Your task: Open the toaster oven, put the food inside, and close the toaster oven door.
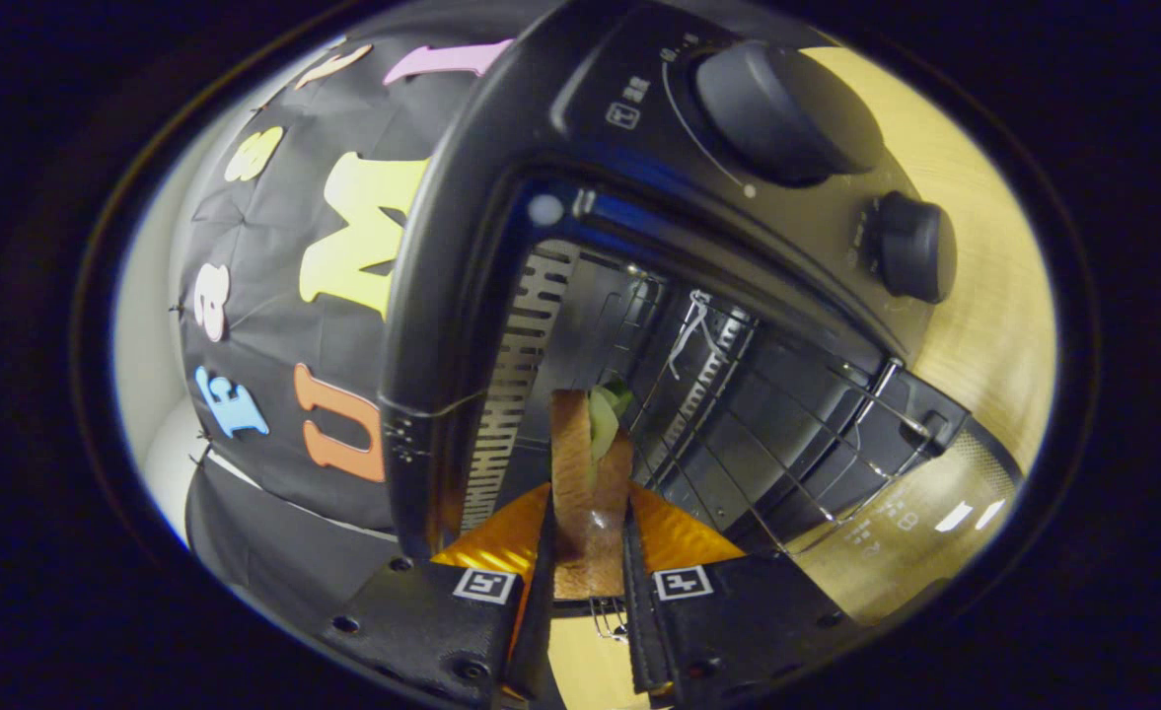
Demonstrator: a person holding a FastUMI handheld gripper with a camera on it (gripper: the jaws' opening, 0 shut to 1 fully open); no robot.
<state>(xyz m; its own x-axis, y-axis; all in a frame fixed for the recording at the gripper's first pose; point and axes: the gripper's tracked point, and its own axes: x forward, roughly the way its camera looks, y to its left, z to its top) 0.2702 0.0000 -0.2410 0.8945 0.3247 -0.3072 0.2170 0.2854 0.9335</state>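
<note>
Brown toasted sandwich with green filling pinched between both fingers of my claw, long axis pointing ahead into the open black toaster oven, above its wire rack.

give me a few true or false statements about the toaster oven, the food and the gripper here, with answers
1. The gripper is shut on the sandwich. True.
2. The toaster oven door is closed. False: the door is folded down and the wire rack inside shows.
3. The sandwich lies flat on the wire rack. False: it is held between the fingers, at the oven's mouth.
4. Two knobs sit on the oven's control panel. True: a large knob and a smaller knob.
</note>
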